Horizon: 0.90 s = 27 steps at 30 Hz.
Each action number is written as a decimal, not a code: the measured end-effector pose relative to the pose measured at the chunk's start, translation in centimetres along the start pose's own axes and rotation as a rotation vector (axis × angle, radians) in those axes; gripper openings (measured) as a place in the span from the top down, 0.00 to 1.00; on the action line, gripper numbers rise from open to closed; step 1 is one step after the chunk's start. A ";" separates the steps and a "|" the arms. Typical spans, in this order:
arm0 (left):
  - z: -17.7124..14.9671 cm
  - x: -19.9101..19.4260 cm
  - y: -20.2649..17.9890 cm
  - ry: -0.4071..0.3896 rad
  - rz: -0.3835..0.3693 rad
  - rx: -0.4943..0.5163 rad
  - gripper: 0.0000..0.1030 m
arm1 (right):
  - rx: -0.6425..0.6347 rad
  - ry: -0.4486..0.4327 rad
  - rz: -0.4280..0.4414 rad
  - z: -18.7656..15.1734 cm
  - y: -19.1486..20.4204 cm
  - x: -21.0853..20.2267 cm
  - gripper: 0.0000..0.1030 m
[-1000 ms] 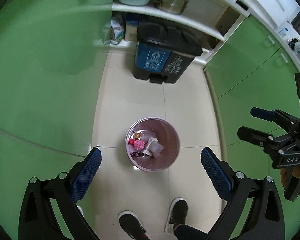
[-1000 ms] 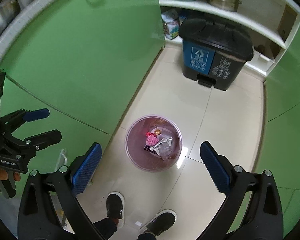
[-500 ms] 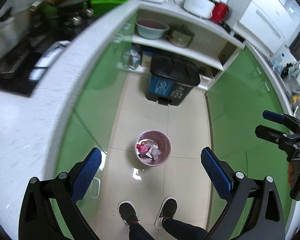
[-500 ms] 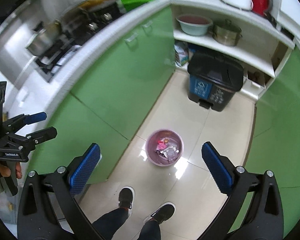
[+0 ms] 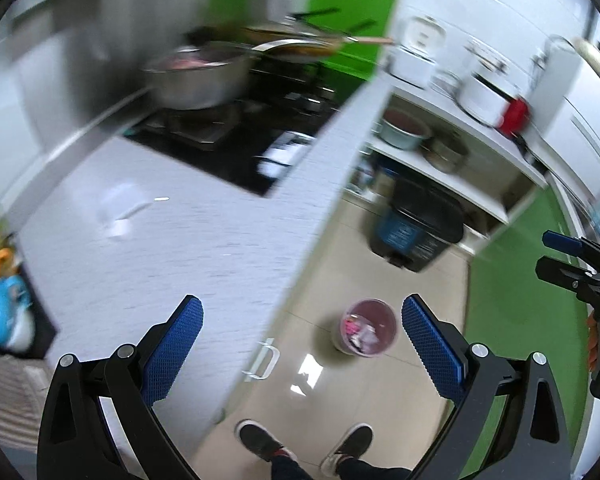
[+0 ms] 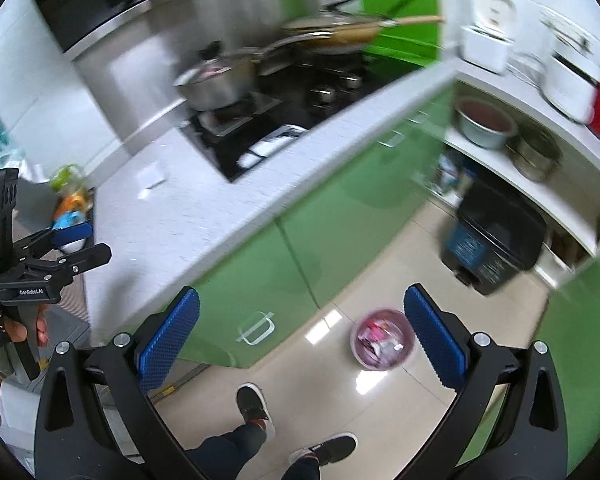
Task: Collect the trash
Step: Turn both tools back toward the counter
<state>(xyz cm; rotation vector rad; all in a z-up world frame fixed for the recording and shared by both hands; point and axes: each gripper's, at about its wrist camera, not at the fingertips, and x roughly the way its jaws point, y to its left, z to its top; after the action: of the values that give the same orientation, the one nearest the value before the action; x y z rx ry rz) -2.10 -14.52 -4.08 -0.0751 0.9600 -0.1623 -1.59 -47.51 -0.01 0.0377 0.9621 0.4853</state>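
Both wrist views high above the counter (image 5: 188, 240), angled down (shared: stove, floor bin (image 6: 382, 340))

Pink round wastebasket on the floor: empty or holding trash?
Holding trash. The pink round wastebasket stands upright, with pink and whitish crumpled wrappers inside.

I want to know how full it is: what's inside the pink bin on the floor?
The pink bin holds pink scraps and crumpled clear or white wrappers; whatever lies beneath them is covered.
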 end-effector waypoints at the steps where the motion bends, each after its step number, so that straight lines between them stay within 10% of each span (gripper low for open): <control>1: 0.0 -0.4 1.0 -0.005 0.012 -0.012 0.07 | -0.016 0.001 0.014 0.7 1.2 0.6 0.03; 12: 0.6 -3.2 12.7 -0.032 0.110 -0.114 0.07 | -0.113 -0.021 0.091 7.3 11.8 5.7 0.03; 27: 2.5 0.8 18.6 0.002 0.105 -0.176 0.07 | -0.264 0.060 0.146 14.9 21.0 16.9 0.03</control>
<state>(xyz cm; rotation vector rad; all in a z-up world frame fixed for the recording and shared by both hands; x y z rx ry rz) 2.29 3.65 -5.81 -0.1861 0.9768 0.0188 10.28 -19.12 0.54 -0.1463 0.9514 0.7484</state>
